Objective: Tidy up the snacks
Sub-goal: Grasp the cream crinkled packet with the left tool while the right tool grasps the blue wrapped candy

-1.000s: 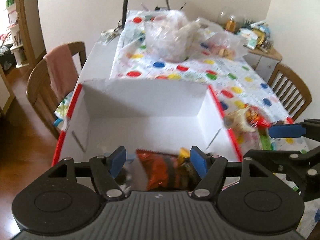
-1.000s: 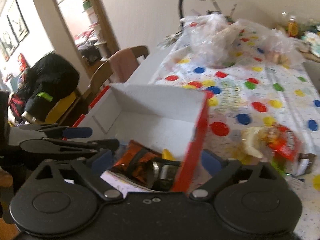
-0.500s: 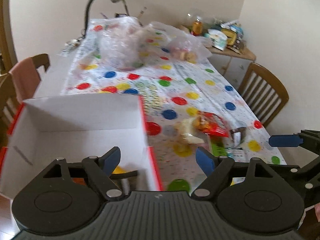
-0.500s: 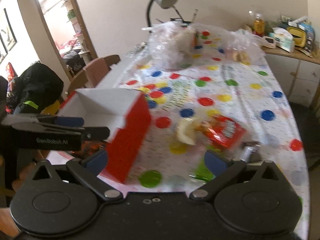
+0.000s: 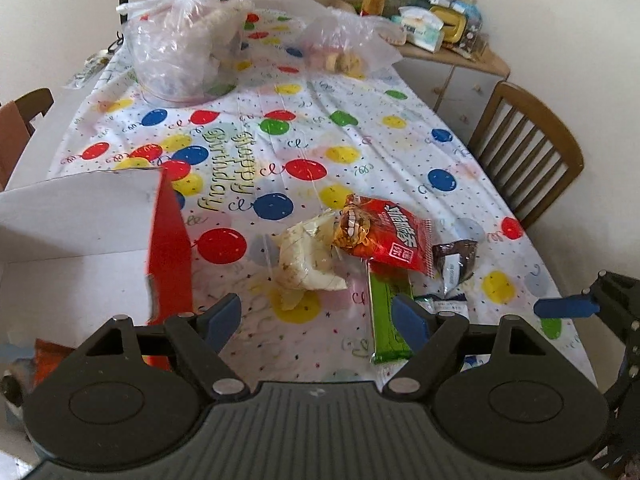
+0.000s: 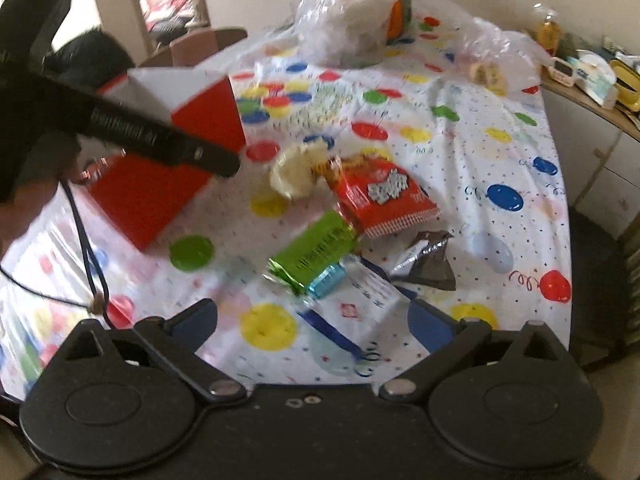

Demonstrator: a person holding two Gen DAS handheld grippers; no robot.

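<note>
A home dining room: birthday tablecloth (image 5: 360, 128) on the table, wooden chairs (image 5: 528, 152), cluttered sideboard (image 5: 460, 60).

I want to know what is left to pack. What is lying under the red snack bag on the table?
The red snack bag overlaps one end of the green wrapper, and its far end rests against the pale clear-wrapped snack. Whatever else lies beneath it is covered.

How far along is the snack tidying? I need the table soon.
Partly done: an orange packet already sits in the red box. Both the left gripper and right gripper are open and empty. The red packet, green bar, pale bag and dark wrapper remain on the tablecloth.
</note>
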